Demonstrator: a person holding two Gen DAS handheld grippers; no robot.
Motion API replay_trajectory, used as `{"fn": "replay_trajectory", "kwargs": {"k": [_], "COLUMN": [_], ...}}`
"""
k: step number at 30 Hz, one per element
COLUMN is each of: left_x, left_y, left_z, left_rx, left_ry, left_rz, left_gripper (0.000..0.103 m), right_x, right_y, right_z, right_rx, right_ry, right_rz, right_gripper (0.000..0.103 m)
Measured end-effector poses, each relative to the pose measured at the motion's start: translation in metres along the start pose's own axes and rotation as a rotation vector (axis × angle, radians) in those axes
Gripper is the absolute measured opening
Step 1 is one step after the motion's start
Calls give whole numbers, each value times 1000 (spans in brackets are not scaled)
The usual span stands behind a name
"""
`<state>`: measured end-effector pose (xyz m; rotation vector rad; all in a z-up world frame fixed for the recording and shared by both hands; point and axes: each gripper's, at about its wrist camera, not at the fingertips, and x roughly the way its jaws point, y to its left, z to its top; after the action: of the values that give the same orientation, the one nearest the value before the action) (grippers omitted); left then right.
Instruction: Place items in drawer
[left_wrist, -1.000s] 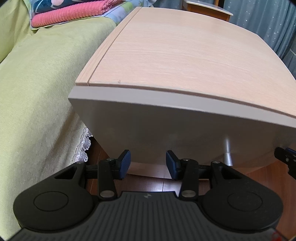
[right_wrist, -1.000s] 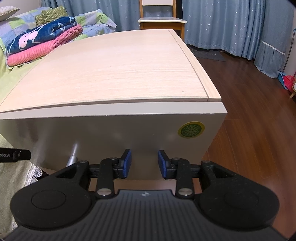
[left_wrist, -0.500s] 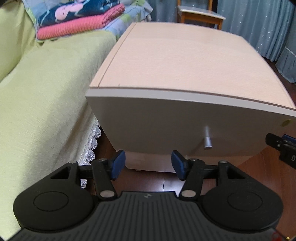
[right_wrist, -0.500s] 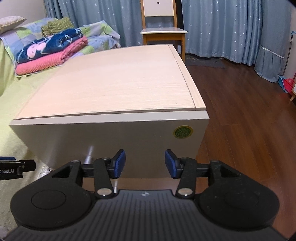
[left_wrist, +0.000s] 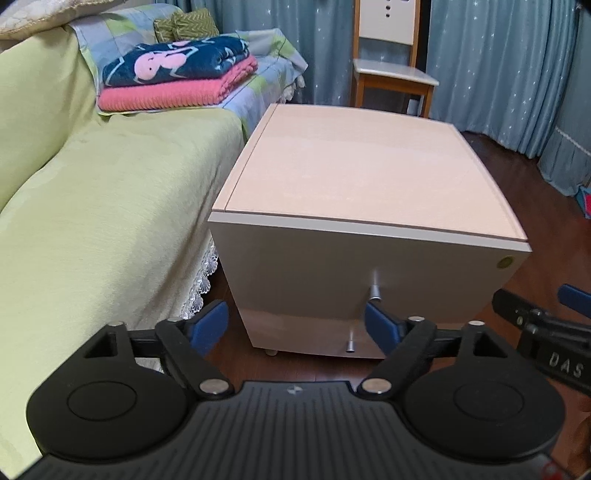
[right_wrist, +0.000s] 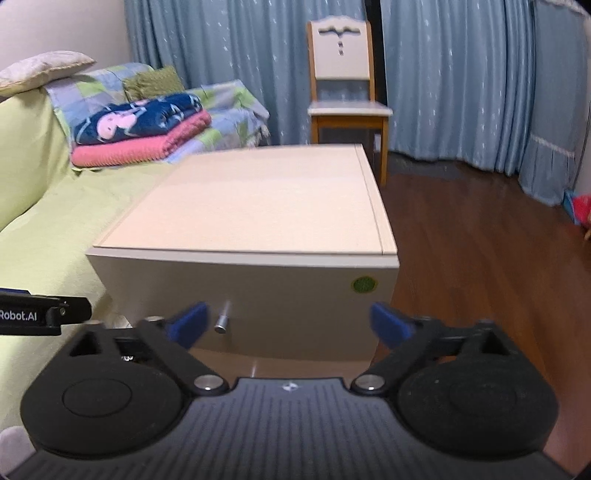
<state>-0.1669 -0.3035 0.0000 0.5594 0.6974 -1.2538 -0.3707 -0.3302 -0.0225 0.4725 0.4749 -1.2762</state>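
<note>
Blue-curtained room, right gripper (left_wrist: 546, 332) lettered "DAS", left gripper (right_wrist: 40, 315) "Robot.AI"

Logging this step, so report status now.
Left gripper and right gripper: jaws open, empty. Cabinet drawers shut, upper knob untouched. No items in view, nothing blocking the front.

- You face blue curtains (right_wrist: 454, 81) along the far side.
- A wooden chair (right_wrist: 345, 99) stands before them.
- Dark wood floor (right_wrist: 480, 251) lies to your right.
- A green-covered sofa (left_wrist: 92, 206) on your left carries folded blankets (left_wrist: 177, 79).
</note>
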Motion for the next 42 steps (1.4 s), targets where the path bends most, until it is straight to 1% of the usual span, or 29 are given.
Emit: {"fn": "replay_trajectory", "kwargs": {"k": [2,4,8,10,12,17,22,28,34,42], "left_x": [-13,-26,-48,-56,-64,-78,-85,-88,-100,-113], "left_y": [-1,-1,0,-2,-9,-20,-22,-25,-29,-26], "left_z": [-2,-4,-10,-13,-18,-32,-44,-56,-68,-84], "left_rx": [-8,-20,-40,-34,-10,40,31,29,34,15], "left_ry": [-28,-57,-75,-70,-69,-72,-61,-55,-72,-85], "left_rz": [3,6,-23,-37,-40,-31,-60,-38,-11,-9], "left_gripper": [97,101,101,101,101,101,101,101,101,101], "right_x": [-13,-24,-43,-52,-61,-79,-92,-106,-121,-134], "right_y": [2,5,8,9,11,0,-10,-9,-6,-5], "right_z": [0,0,-4,-8,-15,-23,-33,-47,-57,-66], "right_rx": [-17,-32,-56,-69,-69,-12,26,24,13,6], "right_ry": [-23,-29,-54,-75,-88,-80,-54,-33,-26,-37], "right_rz": [-3,-11,-64,-93,-104,-93,-93,-99,-92,-80], "right_gripper": [102,102,102,102,102,102,102,102,102,102]}}
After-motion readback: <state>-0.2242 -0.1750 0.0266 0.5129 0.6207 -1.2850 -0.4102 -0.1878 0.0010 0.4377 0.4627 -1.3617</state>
